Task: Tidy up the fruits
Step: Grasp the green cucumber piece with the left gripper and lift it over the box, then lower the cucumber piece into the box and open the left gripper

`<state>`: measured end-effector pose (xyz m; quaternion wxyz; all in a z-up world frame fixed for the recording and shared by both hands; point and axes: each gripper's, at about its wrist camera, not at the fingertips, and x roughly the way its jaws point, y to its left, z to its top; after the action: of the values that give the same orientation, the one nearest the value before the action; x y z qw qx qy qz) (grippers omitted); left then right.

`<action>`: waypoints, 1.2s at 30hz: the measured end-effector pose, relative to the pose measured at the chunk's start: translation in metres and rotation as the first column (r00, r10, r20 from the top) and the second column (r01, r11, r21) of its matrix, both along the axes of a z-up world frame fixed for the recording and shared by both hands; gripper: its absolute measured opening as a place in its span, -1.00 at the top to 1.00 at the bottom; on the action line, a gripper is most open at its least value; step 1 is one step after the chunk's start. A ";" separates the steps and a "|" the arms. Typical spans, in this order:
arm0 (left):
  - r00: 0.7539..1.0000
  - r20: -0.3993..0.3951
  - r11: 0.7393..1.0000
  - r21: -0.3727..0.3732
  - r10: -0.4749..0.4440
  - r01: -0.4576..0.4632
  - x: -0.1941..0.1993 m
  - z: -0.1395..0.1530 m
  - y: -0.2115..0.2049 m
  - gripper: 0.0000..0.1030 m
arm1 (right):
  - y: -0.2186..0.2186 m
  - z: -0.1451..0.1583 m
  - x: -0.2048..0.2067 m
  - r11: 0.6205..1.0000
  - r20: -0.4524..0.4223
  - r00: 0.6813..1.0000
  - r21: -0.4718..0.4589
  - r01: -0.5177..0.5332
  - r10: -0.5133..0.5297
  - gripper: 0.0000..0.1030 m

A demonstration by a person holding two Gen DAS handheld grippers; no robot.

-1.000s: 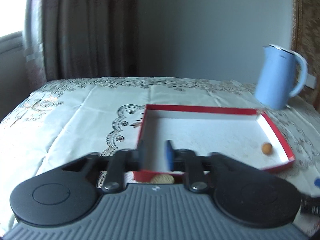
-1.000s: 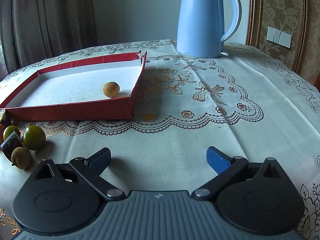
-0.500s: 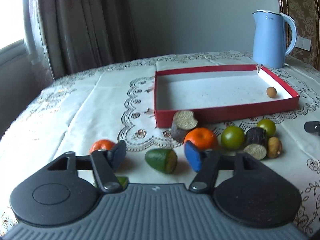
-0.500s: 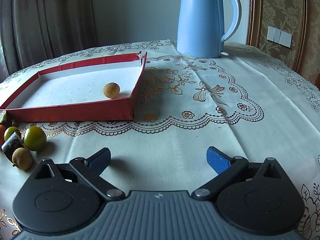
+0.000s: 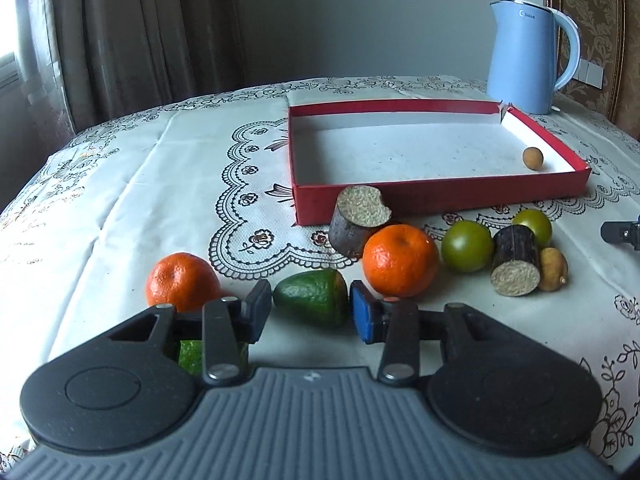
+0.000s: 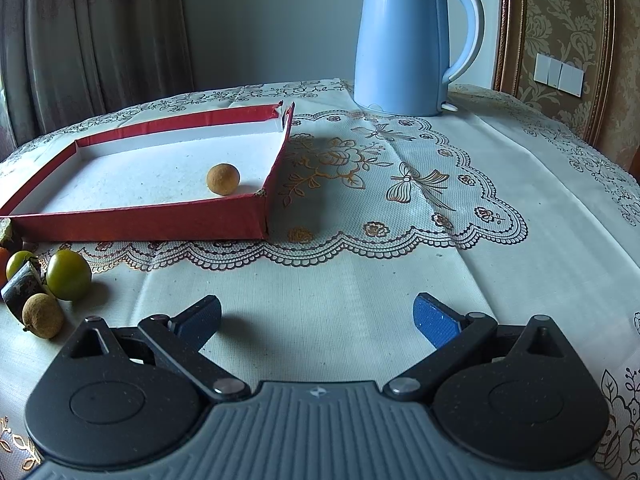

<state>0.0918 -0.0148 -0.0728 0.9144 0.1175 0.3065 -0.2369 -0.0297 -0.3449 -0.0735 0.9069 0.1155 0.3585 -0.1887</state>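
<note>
- Soft daylight enters from the window (image 5: 8,76) at far left; interior dim.
- Faint shadows lie on the bench (image 6: 360,280).
- Both views sharp; fisheye bending at edges.

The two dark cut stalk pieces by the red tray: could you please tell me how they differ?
The left stalk piece stands tilted against the red tray, cut face upward with a notch in its rim. The right stalk piece lies away from the tray, its intact face toward the camera. Both have dark skin and pale flesh.

The left claw (image 5: 311,311) has pulled back from the red box (image 5: 440,196) and now brackets the green avocado half (image 5: 314,302).
</note>
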 end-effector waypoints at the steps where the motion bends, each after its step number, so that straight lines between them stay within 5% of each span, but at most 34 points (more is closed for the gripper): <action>1: 1.000 -0.001 1.000 -0.001 0.001 -0.001 0.000 0.000 0.000 0.26 | 0.000 0.000 0.000 1.000 0.000 1.000 0.000 0.000 0.000 -1.00; 14: 0.999 0.005 0.999 -0.026 0.032 -0.032 -0.005 0.003 0.005 0.29 | -0.001 0.000 -0.001 1.000 0.008 1.000 0.009 0.000 0.000 -1.00; 19: 0.998 0.057 0.997 -0.071 0.024 -0.020 -0.009 0.030 0.000 0.29 | -0.001 0.001 -0.001 1.000 0.012 1.000 0.012 0.001 -0.001 -1.00; 25: 0.991 0.128 0.996 -0.070 -0.044 0.053 0.004 0.059 -0.048 0.29 | -0.002 0.001 -0.001 1.000 0.013 1.000 0.014 0.001 -0.002 -1.00; 36: 0.995 0.095 1.000 0.010 -0.019 0.018 0.049 0.027 -0.122 0.28 | -0.003 0.001 -0.003 1.000 0.023 1.000 0.024 0.002 -0.002 -1.00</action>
<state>0.1413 -0.1366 -0.0459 0.9253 0.1356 0.2624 -0.2379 -0.0324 -0.3480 -0.0727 0.9093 0.1290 0.3502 -0.1840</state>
